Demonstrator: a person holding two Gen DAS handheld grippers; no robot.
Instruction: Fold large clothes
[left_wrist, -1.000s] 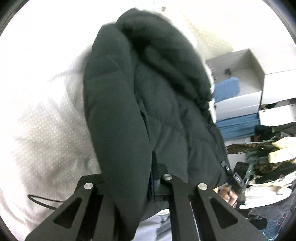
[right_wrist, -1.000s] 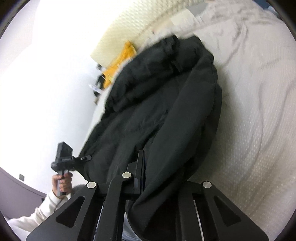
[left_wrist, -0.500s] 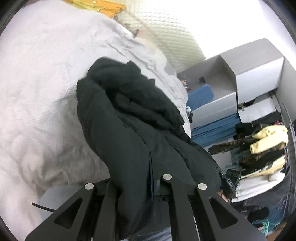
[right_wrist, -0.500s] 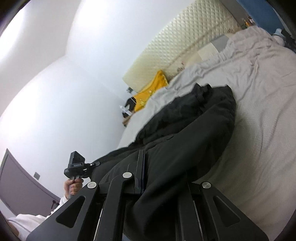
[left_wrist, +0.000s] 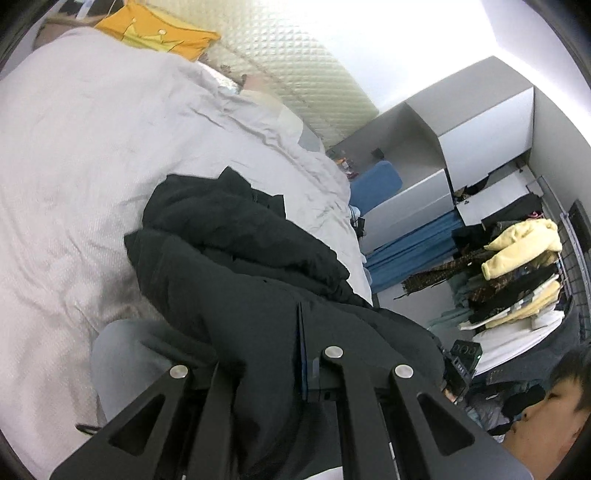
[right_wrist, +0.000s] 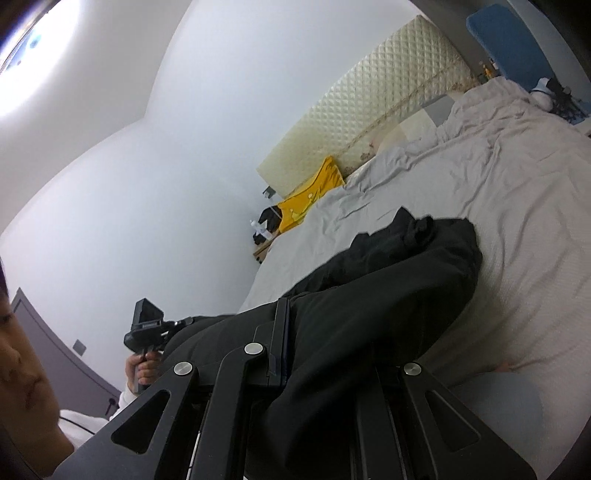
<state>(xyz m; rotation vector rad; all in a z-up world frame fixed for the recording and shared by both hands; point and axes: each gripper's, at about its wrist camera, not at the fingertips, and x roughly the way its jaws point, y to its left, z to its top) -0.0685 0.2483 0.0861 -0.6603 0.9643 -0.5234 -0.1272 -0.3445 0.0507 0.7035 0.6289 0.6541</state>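
Observation:
A large black padded jacket (left_wrist: 236, 258) stretches from the bed up to both grippers. Its far end (right_wrist: 424, 243) still rests on the white bedcover (left_wrist: 74, 155), while the near end hangs lifted. My left gripper (left_wrist: 291, 354) is shut on the jacket's near edge, the cloth draped over its left finger. My right gripper (right_wrist: 291, 343) is shut on another part of the same edge, and fabric hides its right finger. In the right wrist view, a hand (right_wrist: 142, 369) holds the left gripper's handle at lower left.
A quilted cream headboard (right_wrist: 369, 110) and a yellow cushion (left_wrist: 159, 29) stand at the bed's head. Grey cabinets (left_wrist: 461, 129), blue fabric (left_wrist: 410, 251) and a heap of clothes (left_wrist: 517, 277) fill the right side. The person's face shows at both frames' lower corners.
Both grippers have risen and drawn back from the bed, pulling the jacket's near end up with them. More bed, headboard and room now show beyond the jacket.

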